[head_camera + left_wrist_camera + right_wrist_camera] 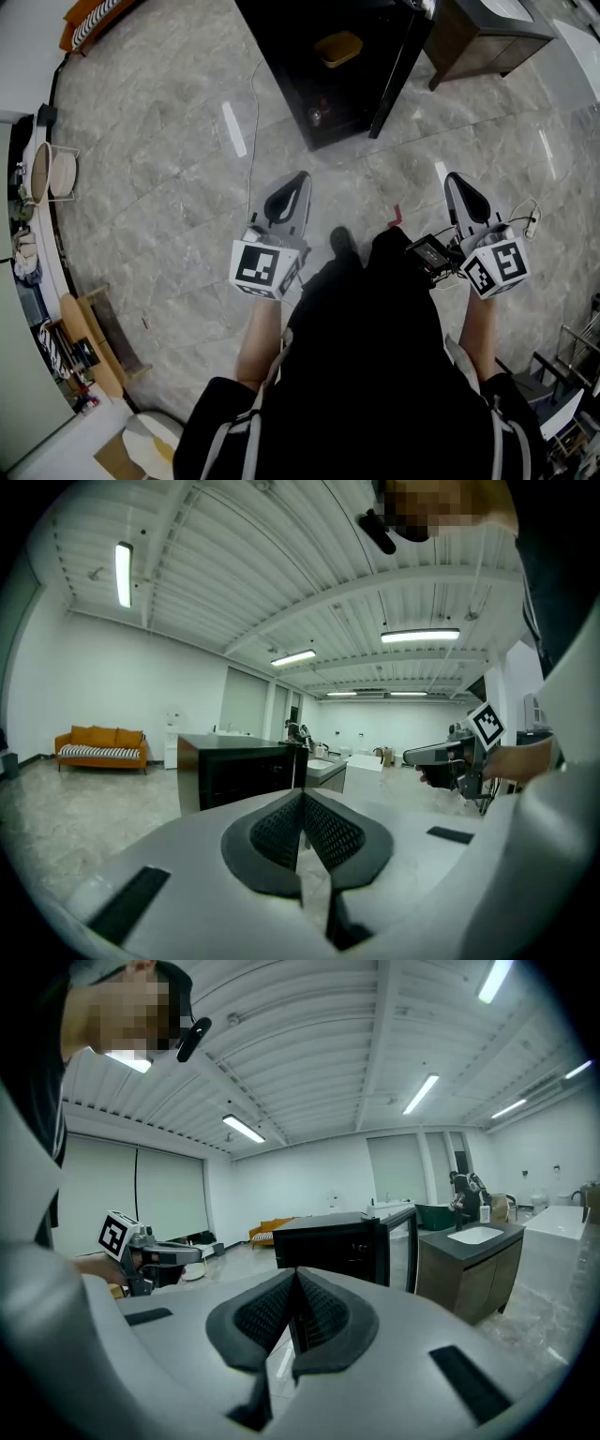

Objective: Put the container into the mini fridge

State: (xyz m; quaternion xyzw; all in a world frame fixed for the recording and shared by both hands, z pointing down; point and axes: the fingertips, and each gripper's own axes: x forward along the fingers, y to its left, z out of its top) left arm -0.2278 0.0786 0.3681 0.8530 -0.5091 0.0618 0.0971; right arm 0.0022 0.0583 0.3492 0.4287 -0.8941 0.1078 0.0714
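A black mini fridge (pixel 328 66) stands on the floor ahead with its door (pixel 401 70) swung open. A yellow container (pixel 337 47) rests on a shelf inside it, and a small object I cannot identify lies lower down. My left gripper (pixel 299 177) and right gripper (pixel 454 178) hover side by side over the floor, well short of the fridge. Both are shut with nothing between the jaws. In the left gripper view the shut left gripper (pixel 302 794) points at the fridge (pixel 234 766). The right gripper view shows the shut right gripper (pixel 295 1272) before the fridge (pixel 333 1241).
A dark wood vanity cabinet (pixel 487 33) stands right of the fridge. A white cable (pixel 253 122) runs across the marble floor, and a red mark (pixel 396 216) lies near the person's shoe (pixel 342 246). An orange sofa (pixel 89 19) sits far left; a metal rack (pixel 572 366) is at the lower right.
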